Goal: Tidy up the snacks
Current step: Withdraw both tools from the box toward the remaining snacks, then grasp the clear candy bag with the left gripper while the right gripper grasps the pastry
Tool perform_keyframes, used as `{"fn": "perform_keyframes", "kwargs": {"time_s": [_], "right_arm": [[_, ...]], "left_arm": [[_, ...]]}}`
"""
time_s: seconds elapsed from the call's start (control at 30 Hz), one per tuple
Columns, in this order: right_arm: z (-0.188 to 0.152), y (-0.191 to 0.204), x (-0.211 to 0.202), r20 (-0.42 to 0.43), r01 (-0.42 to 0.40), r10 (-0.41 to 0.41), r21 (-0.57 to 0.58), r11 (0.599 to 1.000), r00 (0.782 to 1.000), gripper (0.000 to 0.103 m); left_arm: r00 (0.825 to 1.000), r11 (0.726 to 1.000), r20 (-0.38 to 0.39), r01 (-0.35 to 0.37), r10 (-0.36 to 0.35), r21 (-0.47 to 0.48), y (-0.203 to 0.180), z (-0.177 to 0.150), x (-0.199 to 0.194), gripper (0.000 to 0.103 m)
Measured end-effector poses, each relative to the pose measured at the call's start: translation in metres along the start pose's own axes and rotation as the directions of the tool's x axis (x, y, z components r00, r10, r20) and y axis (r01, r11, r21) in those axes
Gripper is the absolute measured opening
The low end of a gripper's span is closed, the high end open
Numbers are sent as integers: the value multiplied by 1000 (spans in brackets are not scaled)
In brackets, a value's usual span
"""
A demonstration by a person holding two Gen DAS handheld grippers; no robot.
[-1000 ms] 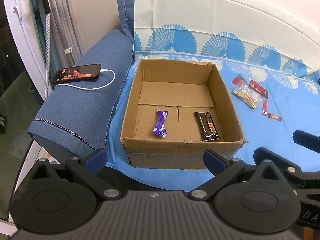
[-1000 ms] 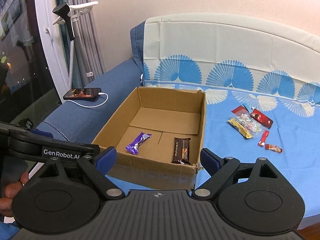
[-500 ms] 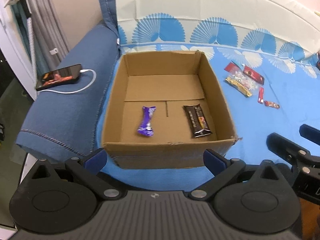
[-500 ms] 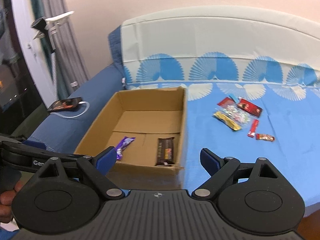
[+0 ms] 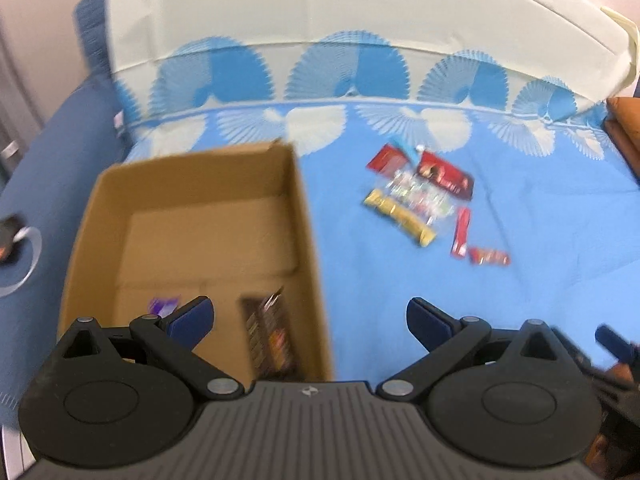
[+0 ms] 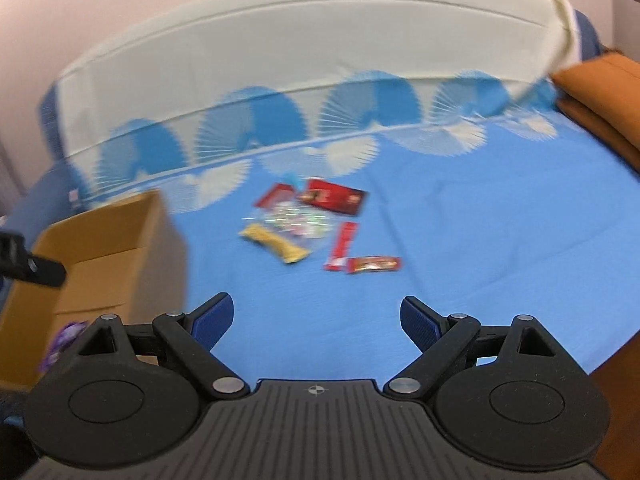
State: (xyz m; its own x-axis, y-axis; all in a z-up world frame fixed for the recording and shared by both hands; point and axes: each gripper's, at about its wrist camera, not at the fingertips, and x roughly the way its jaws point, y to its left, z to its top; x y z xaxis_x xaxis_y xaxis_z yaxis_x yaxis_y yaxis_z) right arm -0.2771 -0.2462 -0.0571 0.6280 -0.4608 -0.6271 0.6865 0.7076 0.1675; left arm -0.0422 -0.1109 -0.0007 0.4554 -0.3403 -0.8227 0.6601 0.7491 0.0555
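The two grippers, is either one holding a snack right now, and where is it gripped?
Nothing is held. The left gripper and the right gripper both stand open and empty; the loose snacks lie untouched on the blue sheet.

matt cardboard box (image 5: 192, 184), glossy (foil-like) wrappers (image 6: 336, 196)

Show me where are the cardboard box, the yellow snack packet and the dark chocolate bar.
cardboard box (image 5: 308, 216): left wrist view, on its right wall.
yellow snack packet (image 6: 276, 243): right wrist view, middle of the wrapper.
dark chocolate bar (image 5: 270, 332): left wrist view, middle of the wrapper, inside the box.
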Motion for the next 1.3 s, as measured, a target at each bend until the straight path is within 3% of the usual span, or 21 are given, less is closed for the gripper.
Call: {"fn": "perform_keyframes", "kwargs": {"time_s": [0.23, 0.43, 0.67, 0.9, 1.0, 1.07, 1.2, 1.3], "right_arm": [[12, -40, 74, -48, 44, -42, 33, 998, 998, 92], [20, -66, 136, -105, 51, -40, 101, 994, 994, 92], [23, -86, 174, -122, 61, -45, 136, 989, 991, 92], [25, -91, 207, -129, 70, -54, 124, 990, 990, 92], [26, -91, 219, -134, 74, -58, 122, 990, 989, 92], [25, -92, 224, -141, 73, -55, 131, 989, 988, 92], [24, -92, 225, -145, 64, -45, 125, 990, 988, 92], [23, -91, 227, -145, 59, -41, 118, 991, 989, 92]], "left_arm": [[997, 997, -63, 54, -50, 62, -42, 60, 101, 103], [982, 965, -125, 163, -139, 208, -86, 99, 186, 103], [962, 966, -206, 211, -179, 149, -106, 121, 263, 103], [949, 928, -260, 252, -180, 275, -147, 112, 299, 103], [941, 928, -287, 260, -181, 266, -164, 111, 315, 103], [950, 934, -284, 212, -128, 289, -168, 108, 327, 103], [954, 937, -276, 201, -121, 285, -143, 101, 328, 103], [951, 960, -301, 153, -78, 235, -110, 93, 327, 103]]}}
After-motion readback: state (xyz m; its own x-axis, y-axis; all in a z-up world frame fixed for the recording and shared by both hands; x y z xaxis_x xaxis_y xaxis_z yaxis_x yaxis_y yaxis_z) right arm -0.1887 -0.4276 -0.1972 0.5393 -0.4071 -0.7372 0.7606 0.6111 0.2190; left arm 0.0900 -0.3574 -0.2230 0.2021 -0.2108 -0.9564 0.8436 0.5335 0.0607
